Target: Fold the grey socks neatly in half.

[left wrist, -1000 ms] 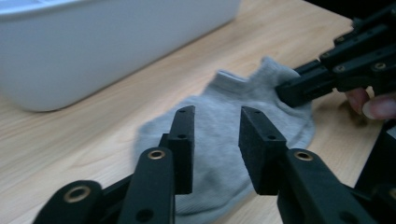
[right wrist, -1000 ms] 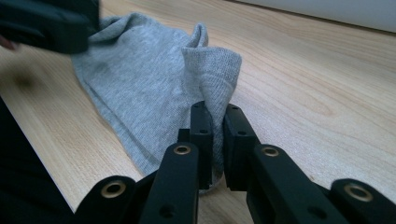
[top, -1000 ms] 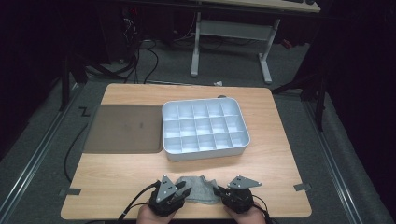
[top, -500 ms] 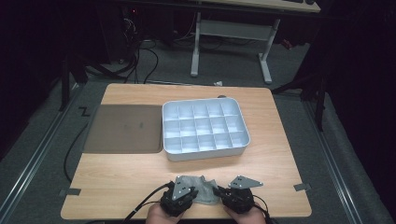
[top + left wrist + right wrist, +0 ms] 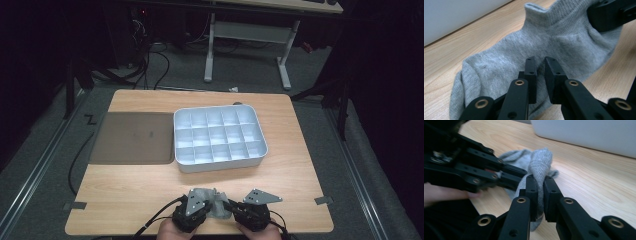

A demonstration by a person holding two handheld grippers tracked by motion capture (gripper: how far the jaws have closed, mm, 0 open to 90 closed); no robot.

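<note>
Just below the white tray [image 5: 220,137], both hand-held grippers, left [image 5: 539,65] closing and right [image 5: 539,185] clenched, pinch the grey sock [image 5: 524,55]; lift evenly, keeping fabric taut.

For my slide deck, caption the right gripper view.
Right gripper pinching a bunched grey knit sock on the wooden table, left gripper alongside.

The high view is dim at its edges, with the floor nearly black, and the wooden surface [image 5: 140,185] evenly lit from above. Both gripper views are bright, their near claw parts and upper backgrounds soft-focused.
</note>
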